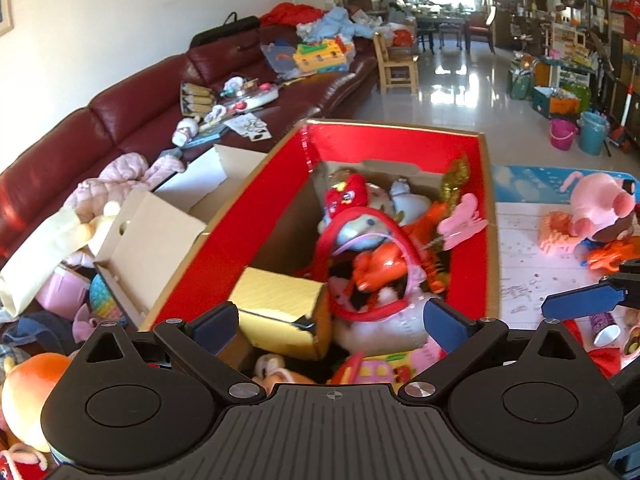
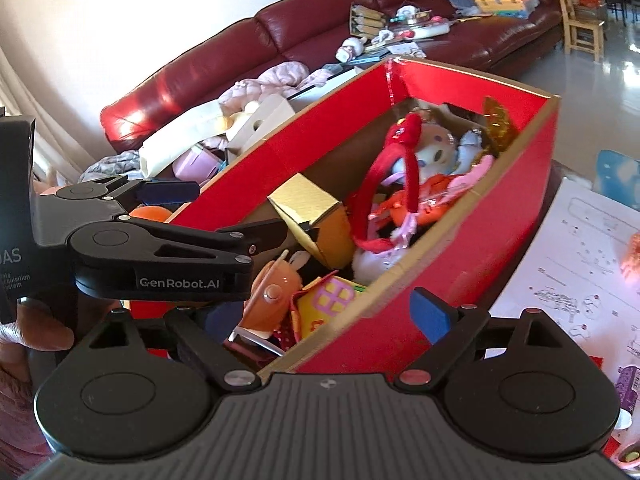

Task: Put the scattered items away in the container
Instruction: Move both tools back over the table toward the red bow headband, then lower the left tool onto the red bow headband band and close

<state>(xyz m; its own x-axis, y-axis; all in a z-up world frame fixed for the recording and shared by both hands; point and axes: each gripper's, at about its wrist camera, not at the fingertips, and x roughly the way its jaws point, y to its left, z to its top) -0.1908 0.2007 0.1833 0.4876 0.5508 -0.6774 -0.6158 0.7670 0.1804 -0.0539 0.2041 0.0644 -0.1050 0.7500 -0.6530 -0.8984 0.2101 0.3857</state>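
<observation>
A big red cardboard box (image 1: 400, 127) (image 2: 480, 80) holds several toys: a gold carton (image 1: 280, 308) (image 2: 312, 208), a red headband (image 1: 372, 236), an orange toy (image 1: 376, 268) and plush dolls. My left gripper (image 1: 330, 325) hangs open over the box's near end with nothing between its pads; it also shows in the right wrist view (image 2: 240, 208). My right gripper (image 2: 324, 318) is open and empty, its jaws straddling the box's near right wall. A pink pig plush (image 1: 596, 204), an orange toy (image 1: 612, 256) and a purple tube (image 1: 604, 324) lie on the table right of the box.
A maroon sofa (image 1: 132, 108) strewn with toys and clothes runs behind the box. An open cardboard lid (image 1: 152, 248) and plush toys crowd the left. A white printed sheet (image 2: 580, 260) covers the table on the right. A hand (image 2: 24, 328) holds the left gripper.
</observation>
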